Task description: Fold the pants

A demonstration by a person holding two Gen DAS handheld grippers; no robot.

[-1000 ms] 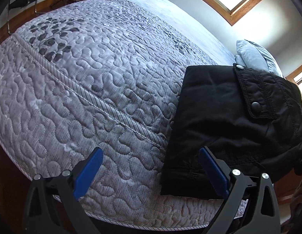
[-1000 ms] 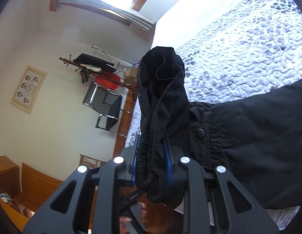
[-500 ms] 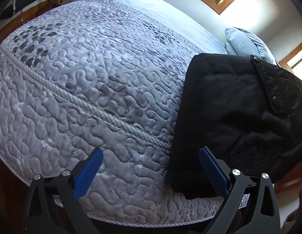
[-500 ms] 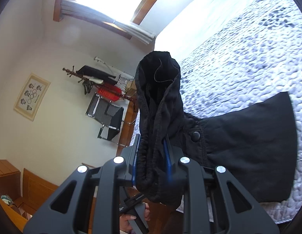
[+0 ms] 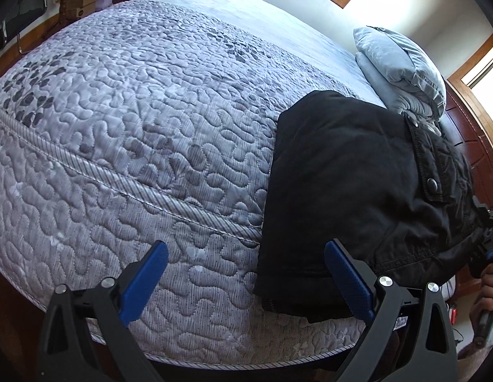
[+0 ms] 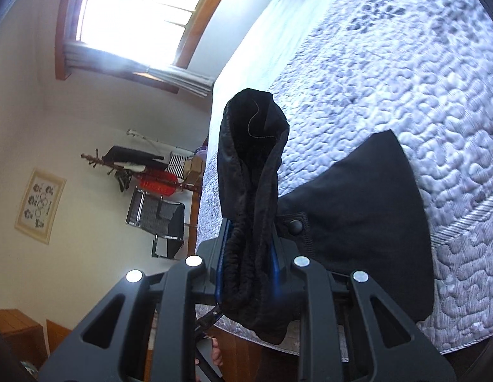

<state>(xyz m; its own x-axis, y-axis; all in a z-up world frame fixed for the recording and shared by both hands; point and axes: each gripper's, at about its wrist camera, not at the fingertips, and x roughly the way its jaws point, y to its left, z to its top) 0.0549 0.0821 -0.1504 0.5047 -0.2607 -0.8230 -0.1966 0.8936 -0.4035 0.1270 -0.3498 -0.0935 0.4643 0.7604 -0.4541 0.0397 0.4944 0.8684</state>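
Note:
Black pants (image 5: 348,191) lie folded on the near right corner of the quilted grey bed (image 5: 135,127), with a snap button on the pocket flap. My left gripper (image 5: 246,273) is open and empty, hovering at the bed's front edge, its right finger (image 5: 348,280) over the pants' lower hem. My right gripper (image 6: 249,254) is shut on the bunched waistband end of the pants (image 6: 249,172), lifted above the bed; the rest of the pants (image 6: 367,222) drapes on the quilt. The right gripper also shows at the left wrist view's right edge (image 5: 488,242).
Grey-blue pillows (image 5: 402,67) lie behind the pants by a wooden headboard (image 5: 472,146). A chair (image 6: 160,219) and a coat rack (image 6: 135,168) with clothes stand by the wall beyond the bed. Windows are bright above.
The left gripper has drawn back and tilted, so the pants sit further right in its view. The right gripper has lifted the held waistband and pulled back, showing more of the bed.

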